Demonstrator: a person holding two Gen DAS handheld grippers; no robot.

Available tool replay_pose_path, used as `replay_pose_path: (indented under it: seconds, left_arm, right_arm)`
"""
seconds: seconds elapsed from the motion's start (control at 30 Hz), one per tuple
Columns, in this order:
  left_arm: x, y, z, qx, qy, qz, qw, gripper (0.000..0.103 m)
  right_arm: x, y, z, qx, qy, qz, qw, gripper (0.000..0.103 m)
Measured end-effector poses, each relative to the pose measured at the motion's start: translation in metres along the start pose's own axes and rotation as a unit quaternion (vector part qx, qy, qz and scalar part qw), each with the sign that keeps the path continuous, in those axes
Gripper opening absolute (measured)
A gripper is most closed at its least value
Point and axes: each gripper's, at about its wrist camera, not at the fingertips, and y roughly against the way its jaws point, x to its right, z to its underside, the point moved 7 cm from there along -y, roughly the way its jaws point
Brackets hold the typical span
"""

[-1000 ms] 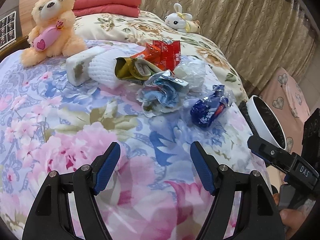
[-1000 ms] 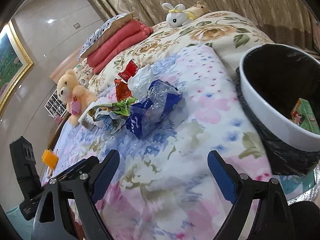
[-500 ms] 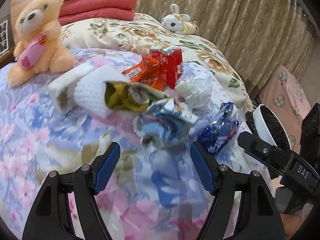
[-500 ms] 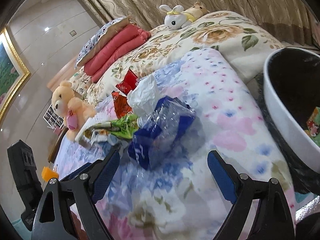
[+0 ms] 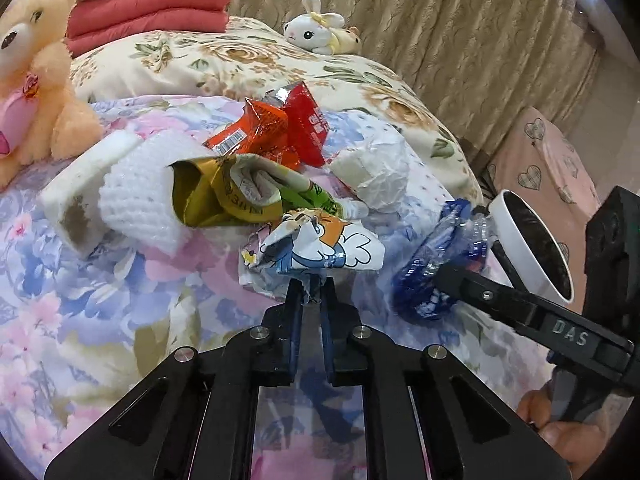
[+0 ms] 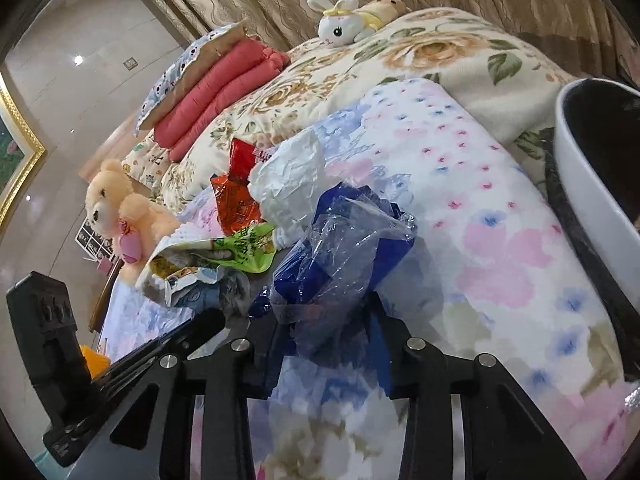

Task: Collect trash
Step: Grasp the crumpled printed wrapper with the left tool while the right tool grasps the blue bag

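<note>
A pile of trash lies on the flowered bedspread. My left gripper is shut on the near edge of a white cartoon-print wrapper. My right gripper is shut on a blue and clear plastic wrapper, which also shows in the left wrist view. Behind them lie a gold and green wrapper, red wrappers, a crumpled white bag, white foam netting and a white foam block. A white bin with a black liner stands at the bed's right edge.
A peach teddy bear sits at the left. A white plush rabbit lies on the beige floral quilt behind. Red folded blankets are stacked at the back. Curtains hang beyond the bed; a pink heart-patterned seat stands by the bin.
Both grippers moved forward into the trash pile and closed, the left on the cartoon-print wrapper and the right on the blue plastic wrapper. Both were open before.
</note>
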Motion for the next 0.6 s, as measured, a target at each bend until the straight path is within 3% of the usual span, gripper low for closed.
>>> replay_pose_path:
  seconds: [0.3,0.6]
  left_arm:
    - [0.025,0.032,0.022,0.012,0.001,0.008,0.9999,0.007]
    - [0.08,0.046,0.042,0.018,-0.012,0.024,0.9995,0.007]
  right_arm:
    - [0.005,0.051,0.018,0.034,0.06,0.029,0.997,0.036]
    - [0.041,0.09,0.028,0.039,0.058,0.027,0.997,0.036]
